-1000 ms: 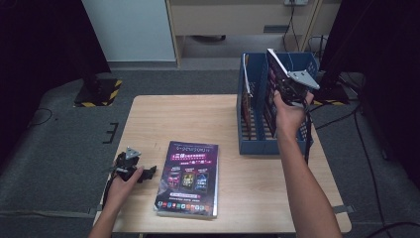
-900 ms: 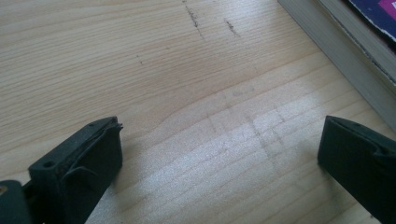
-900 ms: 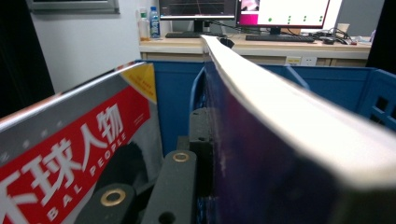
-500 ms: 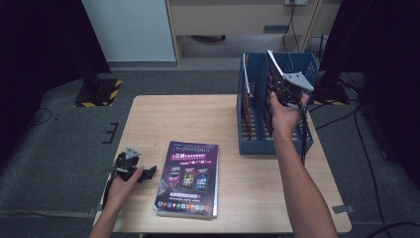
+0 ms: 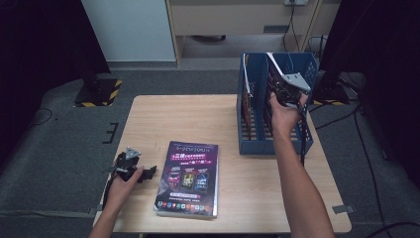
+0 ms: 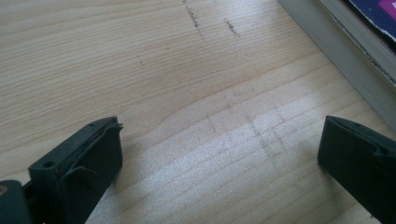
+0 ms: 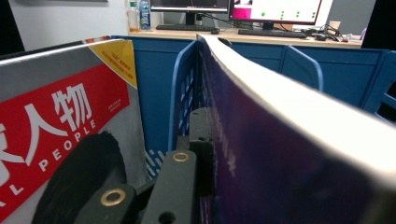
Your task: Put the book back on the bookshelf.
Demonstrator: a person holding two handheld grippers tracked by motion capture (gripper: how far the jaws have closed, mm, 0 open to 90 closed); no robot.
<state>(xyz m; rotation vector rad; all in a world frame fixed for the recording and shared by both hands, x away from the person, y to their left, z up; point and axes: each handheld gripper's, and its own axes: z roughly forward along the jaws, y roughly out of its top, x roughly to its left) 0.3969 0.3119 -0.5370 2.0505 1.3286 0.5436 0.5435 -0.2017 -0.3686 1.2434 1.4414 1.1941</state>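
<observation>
A thick purple-covered book (image 7: 289, 140) stands on edge over the blue slotted rack (image 5: 257, 144), and my right gripper (image 5: 281, 88) is shut on it. In the right gripper view the left jaw presses flat against the cover; the other jaw is hidden behind the book. A red and grey magazine (image 7: 60, 116) stands in the rack's slot to the left. My left gripper (image 5: 147, 172) rests on the wooden table (image 5: 178, 119) with its jaws wide open on bare wood (image 6: 219, 144). Just right of it lies a stack of purple books (image 5: 190, 178).
The rack stands at the table's far right, its dividers (image 7: 303, 65) rising beyond the held book. The stack's page edges (image 6: 345, 51) run close past my left gripper. Monitors and a desk (image 7: 280, 28) stand behind the rack. Dark floor surrounds the table.
My right hand has shifted the held book slightly down and left, closer into the rack. The left hand and the book stack have stayed put.
</observation>
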